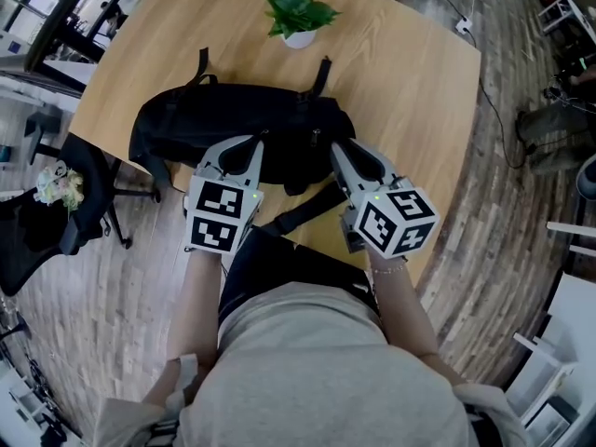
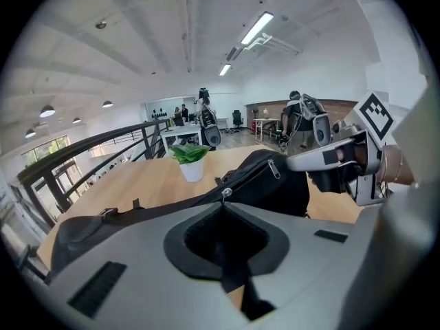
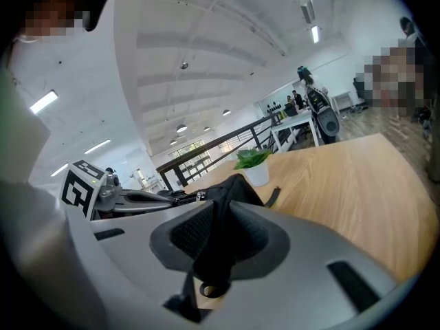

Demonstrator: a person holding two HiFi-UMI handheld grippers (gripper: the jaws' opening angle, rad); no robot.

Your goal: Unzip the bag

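- We see the left gripper (image 2: 223, 202) with its grey jaws pressed together. A small silver zipper pull (image 2: 225, 193) sits right at their tips, so we judge it is pinched there, ready to be drawn along the zip.
- The right gripper (image 3: 218, 208) is clamped on a raised fold of dark cloth from the black fabric backpack (image 1: 233, 119). We read this as an anchor: it holds the cloth taut so the zip can run without the bag sliding.
- The two grippers sit near each other on the side of the backpack closest to the person, with their tips pointing away from the body.
- The backpack lies flat along the near edge of a round light wooden table (image 1: 400, 73). One strap trails off that edge towards the person.
- The zip looks closed from here, so we judge the unzipping has not really begun.
- A green leafy plant in a white pot (image 1: 298, 15) stands at the far side of the table, well apart from the bag.
- Around the table are a wood-plank floor (image 1: 494, 203) and a black office chair (image 1: 56, 212) to the left.
- Beyond is a large open office with a dark metal railing (image 2: 89, 157), long ceiling lights (image 2: 258, 27) and people at distant desks.
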